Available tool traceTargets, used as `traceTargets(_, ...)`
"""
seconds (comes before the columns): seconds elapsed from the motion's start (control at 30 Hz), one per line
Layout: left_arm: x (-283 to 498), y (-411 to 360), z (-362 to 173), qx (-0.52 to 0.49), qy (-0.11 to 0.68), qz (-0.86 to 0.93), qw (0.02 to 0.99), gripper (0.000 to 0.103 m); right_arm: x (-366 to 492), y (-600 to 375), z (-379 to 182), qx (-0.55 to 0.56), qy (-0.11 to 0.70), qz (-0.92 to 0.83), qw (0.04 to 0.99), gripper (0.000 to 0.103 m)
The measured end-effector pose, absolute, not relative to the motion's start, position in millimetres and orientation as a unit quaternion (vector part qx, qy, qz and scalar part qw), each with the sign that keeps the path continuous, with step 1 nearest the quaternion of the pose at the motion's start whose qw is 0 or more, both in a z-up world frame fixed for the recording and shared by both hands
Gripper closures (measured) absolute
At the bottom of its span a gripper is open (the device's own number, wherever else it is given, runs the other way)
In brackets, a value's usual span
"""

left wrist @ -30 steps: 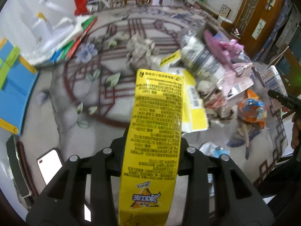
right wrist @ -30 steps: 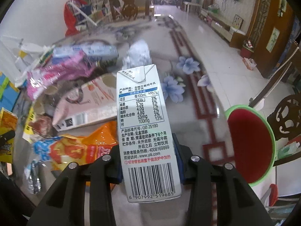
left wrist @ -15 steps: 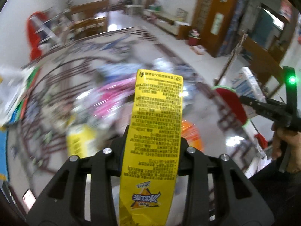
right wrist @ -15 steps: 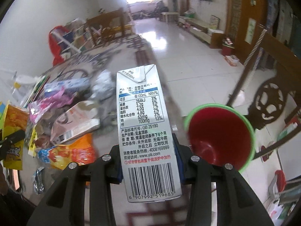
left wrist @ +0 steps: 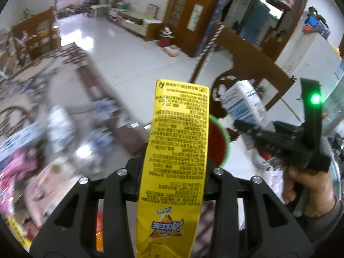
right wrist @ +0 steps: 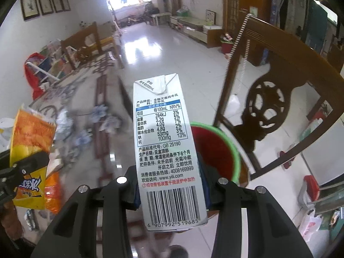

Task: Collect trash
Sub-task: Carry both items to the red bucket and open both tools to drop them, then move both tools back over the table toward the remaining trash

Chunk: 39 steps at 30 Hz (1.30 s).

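My left gripper point(left wrist: 174, 172) is shut on a yellow snack bag point(left wrist: 180, 133) that stands up between its fingers. My right gripper point(right wrist: 169, 182) is shut on a white milk carton point(right wrist: 165, 150) with its barcode end nearest the camera. A red bin with a green rim point(right wrist: 235, 150) stands on the floor just past the table edge, partly hidden behind the carton. In the left wrist view the bin point(left wrist: 218, 142) shows behind the bag, with the right gripper point(left wrist: 251, 131) and its carton point(left wrist: 245, 105) over its right side.
The patterned table point(left wrist: 90, 86) runs off to the left with several blurred wrappers, a pink packet point(left wrist: 19, 165) and an orange bag point(right wrist: 52, 191). A carved wooden chair point(right wrist: 277, 90) stands right behind the bin. White tiled floor point(right wrist: 163, 49) lies beyond.
Both grippers have swung right, away from the trash pile on the table, each keeping its item. The bin has come from the right edge to just behind the bag and carton.
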<state>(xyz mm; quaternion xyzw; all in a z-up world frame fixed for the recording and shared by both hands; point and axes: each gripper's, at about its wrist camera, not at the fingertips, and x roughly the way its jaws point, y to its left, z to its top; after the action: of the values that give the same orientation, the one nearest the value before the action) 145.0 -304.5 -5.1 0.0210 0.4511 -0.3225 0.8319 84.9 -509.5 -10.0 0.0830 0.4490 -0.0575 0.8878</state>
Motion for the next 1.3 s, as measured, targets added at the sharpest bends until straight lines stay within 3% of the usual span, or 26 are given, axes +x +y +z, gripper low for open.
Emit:
traceTargets(0.53,202,-413,-46,0.026,0.510,-0.344,0.788,0.066,103,-564,-58,0.147,0.495,-0.075,0.853,0.064)
traceTargets(0.6,204,-413,-44,0.018,0.504,-0.341,0.793,0.055,104,-564,-60,0.146,0.500,-0.077,0.850,0.062)
traceTargets(0.67,205,-411,-42,0.003,0.502,-0.335,0.798,0.031,105,-561,-60,0.143,0.502,-0.075,0.850,0.059)
traceTargets(0.7,207,-409,-41,-0.007,0.503,-0.332,0.798,0.027,105,-559,-59,0.141,0.500,-0.075,0.851,0.043)
traceTargets(0.77,205,-406,-39,-0.014,0.502,-0.333,0.798,0.021,106,-558,-55,0.136,0.492,-0.078,0.857,0.026)
traceTargets(0.97,203,-380,-32,-0.006,0.479,-0.307,0.822,0.007,105,-555,-48,0.124,0.477,-0.083,0.866,0.014)
traceTargets(1.3,179,-296,-32,0.013,0.481,-0.256,0.838,0.005,100,-528,-29,0.096,0.456,-0.076,0.882,0.010)
